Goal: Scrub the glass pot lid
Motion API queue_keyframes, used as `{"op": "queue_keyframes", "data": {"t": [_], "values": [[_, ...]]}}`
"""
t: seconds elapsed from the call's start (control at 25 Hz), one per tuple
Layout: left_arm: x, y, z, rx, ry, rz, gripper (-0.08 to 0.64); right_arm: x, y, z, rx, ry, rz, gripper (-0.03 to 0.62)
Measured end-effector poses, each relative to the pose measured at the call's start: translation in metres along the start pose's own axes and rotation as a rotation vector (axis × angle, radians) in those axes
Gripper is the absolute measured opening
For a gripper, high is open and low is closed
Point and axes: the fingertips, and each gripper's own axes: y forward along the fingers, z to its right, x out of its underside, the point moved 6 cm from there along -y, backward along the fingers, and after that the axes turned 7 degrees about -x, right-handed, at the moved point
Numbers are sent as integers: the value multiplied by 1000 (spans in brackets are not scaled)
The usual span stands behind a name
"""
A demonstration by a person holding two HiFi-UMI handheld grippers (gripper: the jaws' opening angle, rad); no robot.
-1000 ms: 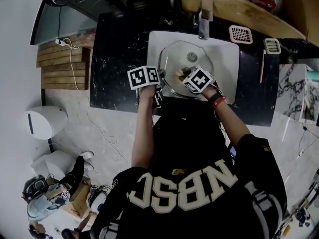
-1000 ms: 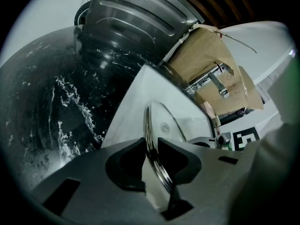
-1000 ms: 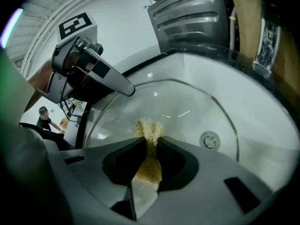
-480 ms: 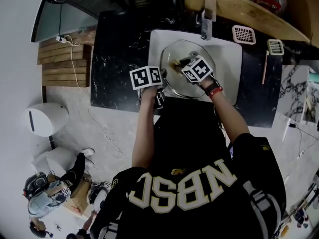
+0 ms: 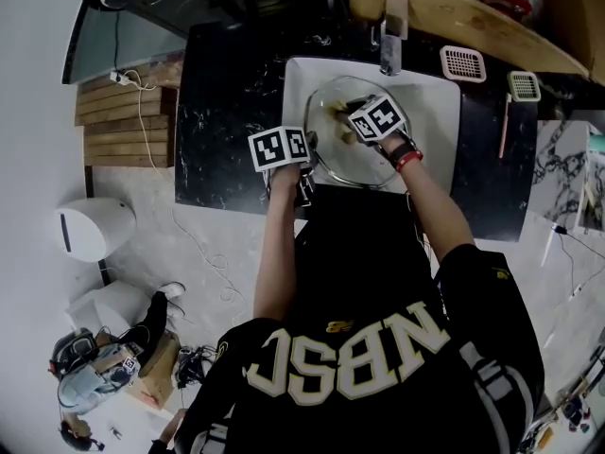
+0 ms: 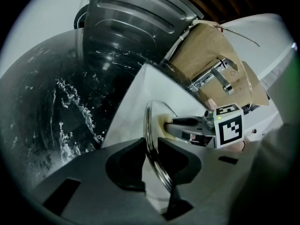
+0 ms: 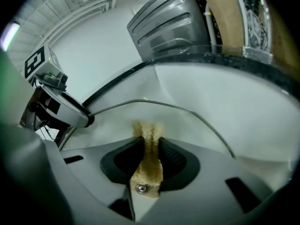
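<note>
Over the sink [image 5: 440, 149], the left gripper [image 6: 151, 158] is clamping the glass pot lid [image 5: 354, 164] by its rim while the right gripper [image 7: 149, 156] is pinching a scrub pad [image 7: 147, 132] against it, risking levering it loose.

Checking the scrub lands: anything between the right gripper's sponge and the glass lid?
Nothing visible. The right gripper's sponge reaches the glass lid directly; the left gripper clamps the rim, off to one side.

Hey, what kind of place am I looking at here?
Most likely a kitchen counter, perhaps a mock-up in a workshop: a white sink with a faucet set in a black marbled countertop, a glass pot lid over it, and gear piled on the bare floor.
</note>
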Motion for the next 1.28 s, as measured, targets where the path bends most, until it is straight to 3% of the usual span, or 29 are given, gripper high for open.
{"op": "queue_keyframes", "data": {"t": [0.28,0.68,0.96,1.08,1.12,1.24,1.28], "values": [[0,0,0,8,-2,-2,94,11,-8,31,124,27,47,103],[0,0,0,27,-7,0,94,40,-32,62,273,26,-36,96],[0,1,0,36,-11,-1,94,64,-51,63,337,4,-166,89],[0,1,0,40,-10,3,94,88,-64,57,375,44,-327,86],[0,1,1,40,-10,4,94,94,-65,51,373,40,-367,84],[-1,1,1,40,-10,5,94,88,-53,27,275,-22,-324,81],[-1,1,1,40,-10,5,94,87,-54,24,291,-48,-325,81]]}}
